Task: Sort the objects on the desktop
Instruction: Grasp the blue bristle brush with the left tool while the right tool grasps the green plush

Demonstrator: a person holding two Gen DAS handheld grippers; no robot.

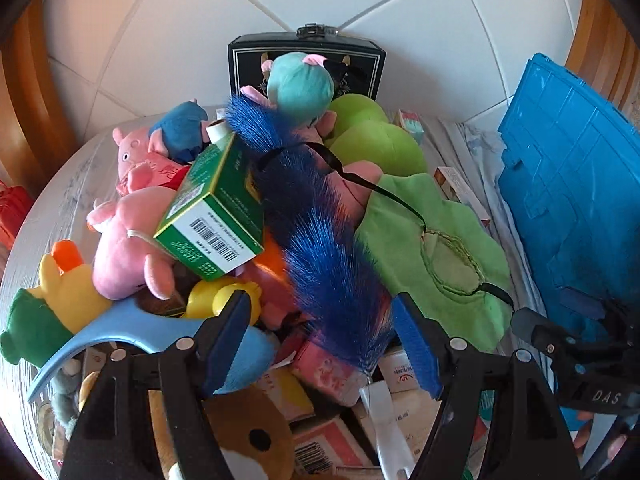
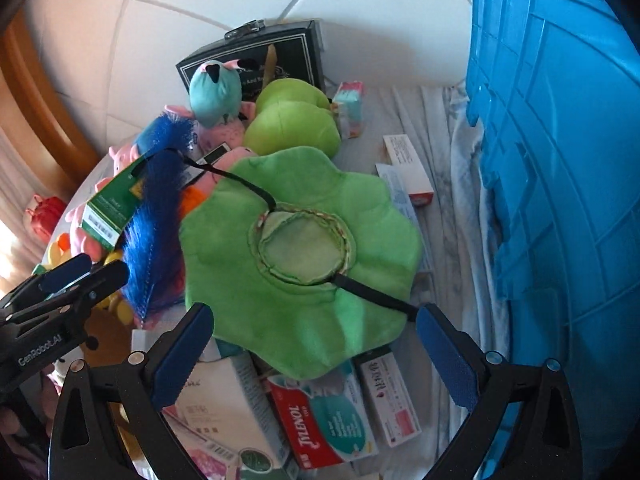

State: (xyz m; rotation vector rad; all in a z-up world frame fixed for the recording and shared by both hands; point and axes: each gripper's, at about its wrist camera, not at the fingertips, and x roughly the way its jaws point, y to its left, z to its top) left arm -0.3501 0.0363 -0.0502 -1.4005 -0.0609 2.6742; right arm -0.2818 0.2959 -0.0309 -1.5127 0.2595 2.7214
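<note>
The left hand-held gripper (image 1: 320, 344) hangs with its 2 blue-padded fingers spread wide and nothing between them, poised over the lower end of a blue fur tail (image 1: 320, 248); the right hand-held gripper (image 2: 314, 354) is likewise spread and empty, hovering above the near edge of a green plush flower (image 2: 296, 264). Each view catches the other tool: the right one sits at the left view's lower right, the left one at the right view's lower left; its jaws there look nearly together, though its own camera shows them apart. Only the left view shows the green barcoded carton (image 1: 216, 220) lying tilted on a pink pig plush (image 1: 128, 248), a yellow duck plush (image 1: 68, 284) and a brown plush (image 1: 248, 436) underneath the fingers. Only the right view reads a red Tylenol box (image 2: 320, 428) among medicine boxes beside the flower. Both show a teal plush (image 1: 300, 84) before a black case (image 1: 304, 60), and a blue crate (image 2: 560, 200) standing at the right on the cloth-covered bench (image 2: 448, 184).
</note>
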